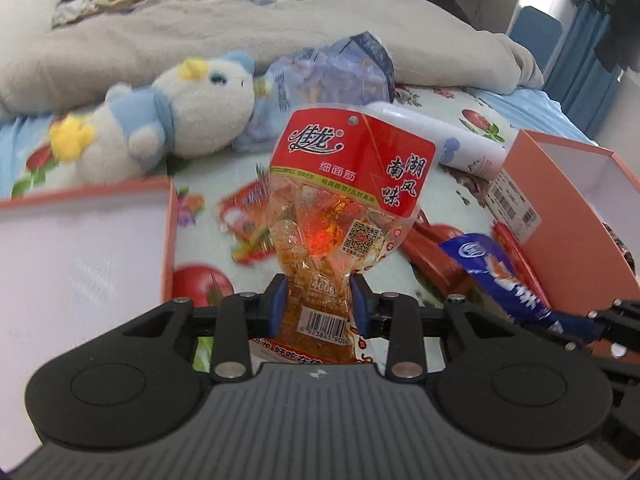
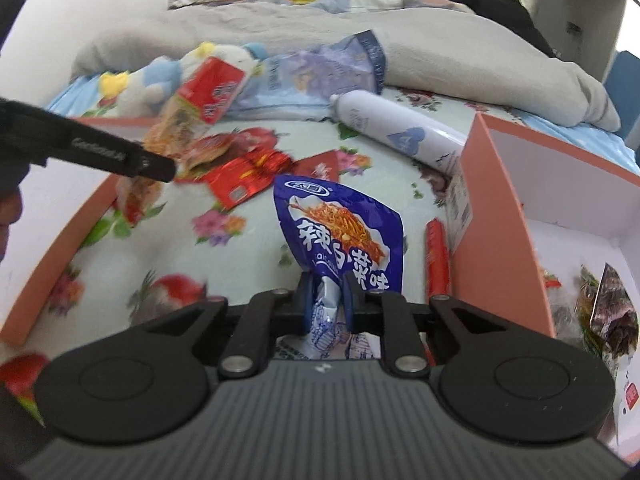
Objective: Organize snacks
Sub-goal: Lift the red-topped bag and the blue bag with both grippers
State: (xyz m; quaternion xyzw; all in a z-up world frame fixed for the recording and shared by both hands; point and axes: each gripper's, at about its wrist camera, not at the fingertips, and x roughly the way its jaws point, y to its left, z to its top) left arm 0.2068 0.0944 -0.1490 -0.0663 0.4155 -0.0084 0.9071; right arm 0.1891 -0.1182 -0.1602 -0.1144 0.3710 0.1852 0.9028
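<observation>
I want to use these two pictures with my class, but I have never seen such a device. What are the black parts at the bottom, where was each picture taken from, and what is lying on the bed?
The black parts are two hand-held grippers, each with its own camera looking along its fingers. One picture comes from the left gripper, which pinches a red snack packet. The other comes from the right gripper, which pinches a blue snack packet. On the flowered bedsheet lie more red packets, a plush toy, a white bottle and two pink boxes. The box on the right already holds some snacks.
</observation>
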